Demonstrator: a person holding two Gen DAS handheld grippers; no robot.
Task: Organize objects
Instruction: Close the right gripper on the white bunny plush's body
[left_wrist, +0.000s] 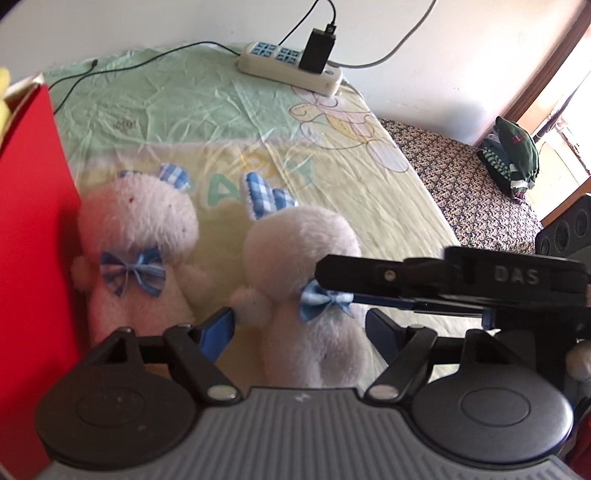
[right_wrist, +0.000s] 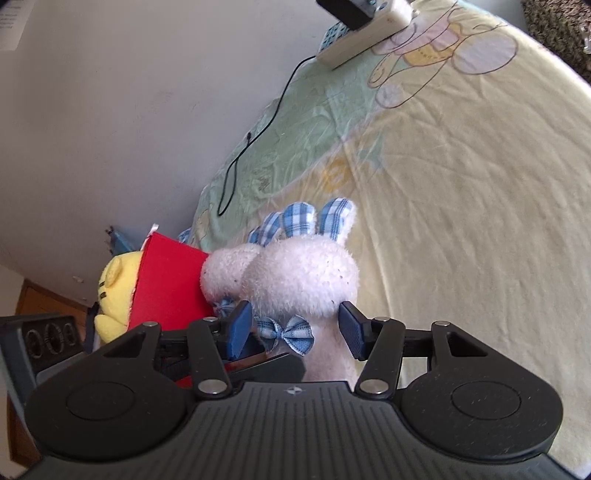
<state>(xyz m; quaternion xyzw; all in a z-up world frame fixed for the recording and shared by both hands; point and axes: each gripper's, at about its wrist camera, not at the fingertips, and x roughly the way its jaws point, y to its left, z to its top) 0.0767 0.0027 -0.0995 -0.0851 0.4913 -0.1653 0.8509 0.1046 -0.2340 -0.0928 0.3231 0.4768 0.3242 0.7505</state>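
We hold the left hand-held gripper (left_wrist: 301, 332) with its blue pads spread wide, one on each side of the nearer white plush rabbit (left_wrist: 306, 295) without clearly pressing it. The right hand-held gripper (right_wrist: 295, 328) is likewise spread around the same rabbit's body, its pads (right_wrist: 240, 328) just beside the fur on either side; we cannot tell whether they touch. In the left wrist view the right tool's black finger crosses in from the right, close to the rabbit's blue checked bow (left_wrist: 323, 299).

A second white plush rabbit (left_wrist: 140, 243) stands just to the left, with its own blue bow, leaning against a red box (left_wrist: 33, 240). A yellow plush toy (right_wrist: 114, 295) sits on the far side of that box in the right wrist view.

Both rabbits stand on a bed covered by a pale green and yellow cartoon sheet (left_wrist: 192, 110). At its far edge lie a white power strip (left_wrist: 288, 66) with a black adapter plugged in, and a thin black cable (left_wrist: 122, 68). A dark green bundle of clothing (left_wrist: 511, 158) rests far right.
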